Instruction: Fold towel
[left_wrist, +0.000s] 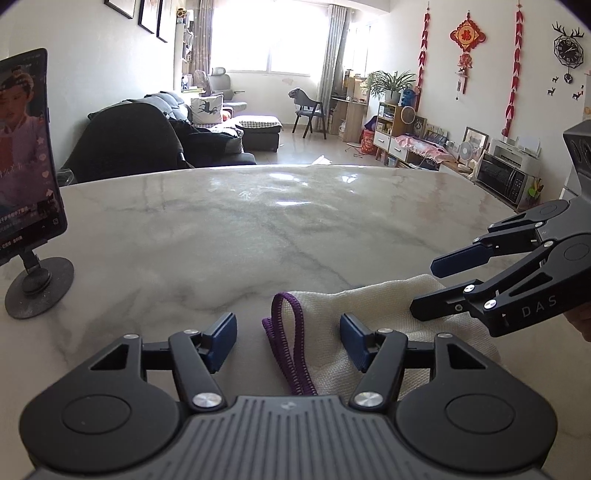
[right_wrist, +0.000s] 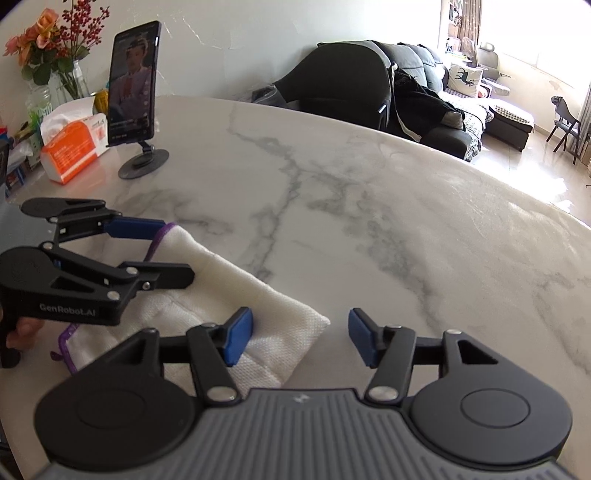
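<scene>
A cream-white towel (left_wrist: 369, 306) with purple trim lies folded and rumpled on the marble table (left_wrist: 258, 229) near its front edge. Its purple hanging loop (left_wrist: 284, 343) rests flat between the fingers of my left gripper (left_wrist: 288, 332), which is open and not pressing on it. In the right wrist view the towel (right_wrist: 258, 295) ends in a corner that pokes between the fingers of my right gripper (right_wrist: 301, 328), also open. The left gripper (right_wrist: 176, 250) hovers over the towel's far purple edge. The right gripper (left_wrist: 428, 286) shows at the right, over the towel's other end.
A phone on a round stand (right_wrist: 133, 81) is at the table's left side, with an orange tissue box (right_wrist: 70, 151) and a vase of flowers (right_wrist: 55, 55) beside it. A dark chair back (right_wrist: 351, 81) rises behind the far edge. A hand (right_wrist: 22, 332) holds the left gripper's handle.
</scene>
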